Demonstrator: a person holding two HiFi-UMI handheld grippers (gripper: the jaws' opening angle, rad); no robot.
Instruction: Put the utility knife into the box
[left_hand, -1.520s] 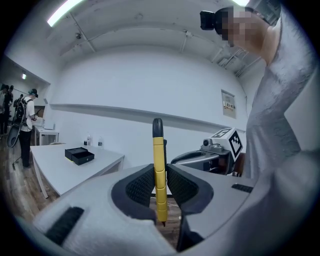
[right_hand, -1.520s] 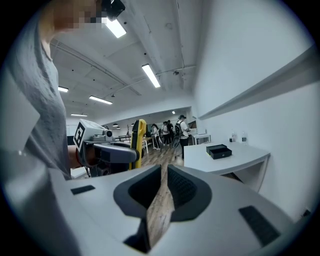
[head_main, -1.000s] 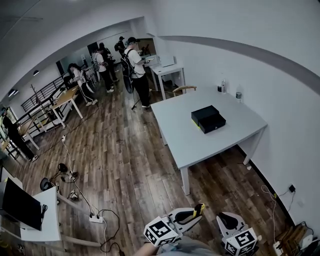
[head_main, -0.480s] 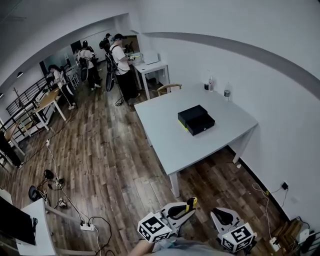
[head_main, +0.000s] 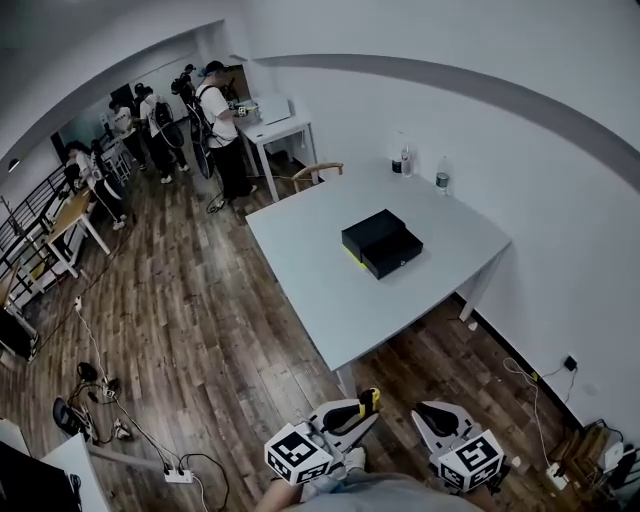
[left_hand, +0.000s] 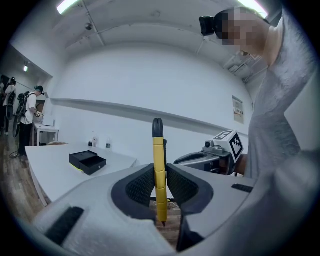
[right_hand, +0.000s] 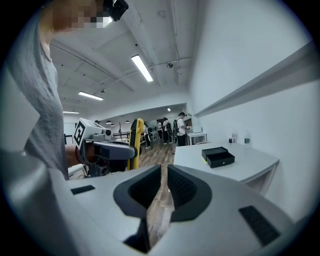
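My left gripper (head_main: 352, 418) is shut on a yellow utility knife (head_main: 367, 401) that stands upright between its pads (left_hand: 141, 186), with the black tip up. In the left gripper view the knife (left_hand: 158, 160) fills the gap between the jaws. My right gripper (head_main: 440, 422) hangs beside it, shut to a thin slit with nothing in it (right_hand: 163, 175). The black box (head_main: 381, 243) lies on the grey table (head_main: 320, 290), well ahead of both grippers, with its drawer pulled partly out. The box is also seen in the left (left_hand: 87, 161) and right (right_hand: 218, 156) gripper views.
Two bottles (head_main: 405, 160) stand at the table's far edge by the white wall. A wooden chair (head_main: 316, 172) is behind the table. Several people (head_main: 218, 110) stand at desks far back left. Cables and a power strip (head_main: 178, 474) lie on the wooden floor at the left.
The head view has swung, so the table and box sit further left and look a little nearer. Both grippers stay low in front of me, the knife still held.
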